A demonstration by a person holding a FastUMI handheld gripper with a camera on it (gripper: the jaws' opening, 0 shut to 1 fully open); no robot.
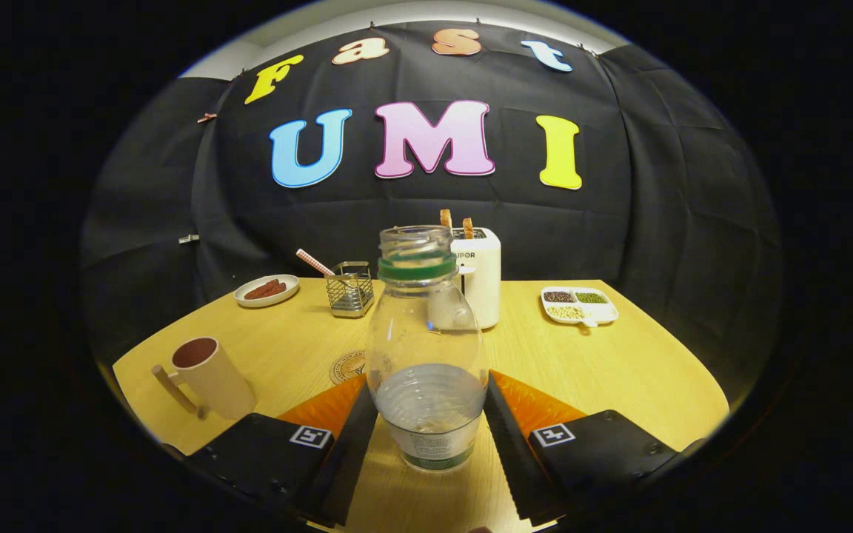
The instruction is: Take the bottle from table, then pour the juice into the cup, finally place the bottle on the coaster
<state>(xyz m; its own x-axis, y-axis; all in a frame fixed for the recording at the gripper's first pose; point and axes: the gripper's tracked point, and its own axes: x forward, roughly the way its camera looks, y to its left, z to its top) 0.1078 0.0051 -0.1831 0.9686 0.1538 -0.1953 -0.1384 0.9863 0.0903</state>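
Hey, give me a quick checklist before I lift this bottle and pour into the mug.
1. Clear plastic bottle between the hand-held gripper fingers: ok.
2. Both fingers pressing the bottle: ok, they look closed on its lower sides.
3. Bottle uncapped: ok, mouth looks open.
4. Bottle upright: ok.
5. Beige handled mug upright and open, beside the left finger: ok.
6. Round printed coaster free behind the bottle: cannot tell, partly hidden.

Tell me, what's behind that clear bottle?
Behind the bottle, held between the gripper fingers, stands a white toaster; its left part is covered. A round coaster lies partly hidden too.
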